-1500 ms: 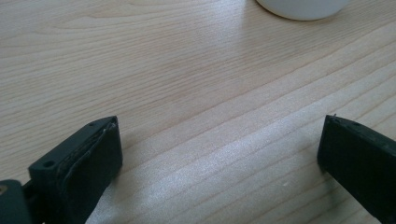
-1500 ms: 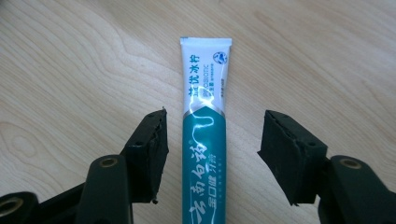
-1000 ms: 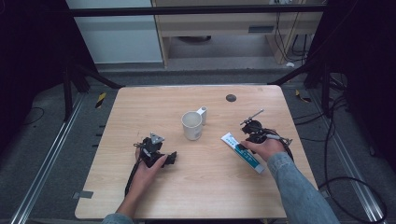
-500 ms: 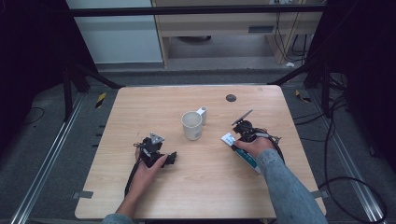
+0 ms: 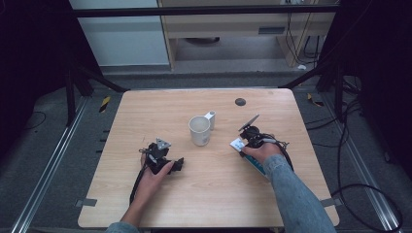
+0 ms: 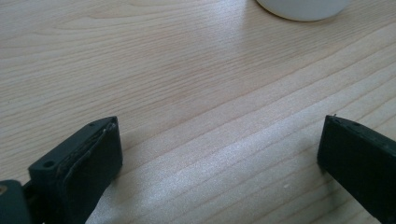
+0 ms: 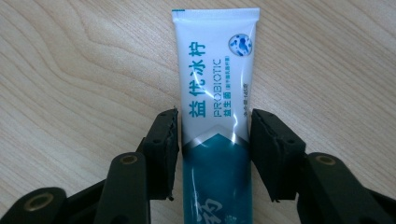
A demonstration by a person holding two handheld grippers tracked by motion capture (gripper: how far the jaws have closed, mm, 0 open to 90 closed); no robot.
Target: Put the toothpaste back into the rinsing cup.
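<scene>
Toothpaste lies flat on the table at your right, and your right gripper straddles its middle, jaws touching or nearly touching both sides, seemingly mid-grasp. Your left gripper rests wide apart, empty, aimed toward the mug farther back.

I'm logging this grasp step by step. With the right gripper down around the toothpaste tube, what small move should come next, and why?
Probably close the right gripper: its fingers flank the toothpaste tube, which lies flat on the table, nearly touching both sides. The left gripper rests open.
</scene>
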